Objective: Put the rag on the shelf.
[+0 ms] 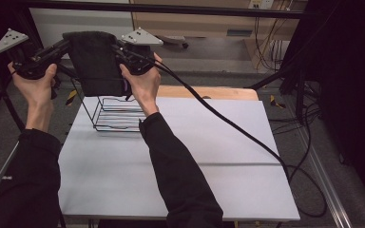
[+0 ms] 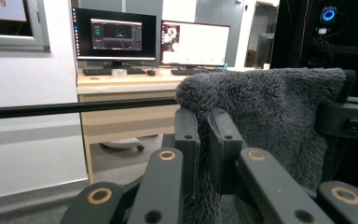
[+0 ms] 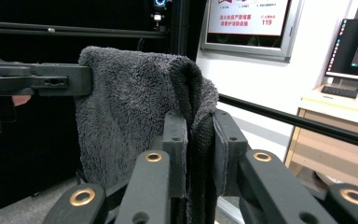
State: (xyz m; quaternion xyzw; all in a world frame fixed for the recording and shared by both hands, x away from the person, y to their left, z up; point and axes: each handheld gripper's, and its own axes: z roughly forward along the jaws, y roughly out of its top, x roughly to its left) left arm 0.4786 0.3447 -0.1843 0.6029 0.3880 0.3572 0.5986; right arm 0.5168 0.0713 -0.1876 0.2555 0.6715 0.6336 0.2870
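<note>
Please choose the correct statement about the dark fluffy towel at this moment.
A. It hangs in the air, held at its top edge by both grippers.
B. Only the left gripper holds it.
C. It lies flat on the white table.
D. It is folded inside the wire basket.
A: the towel hangs above the wire basket, with the left gripper and the right gripper each clamped on a top corner.

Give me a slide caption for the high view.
Both tools, left and right, hold a dark fluffy towel stretched above a wire rack on the white table.
</note>
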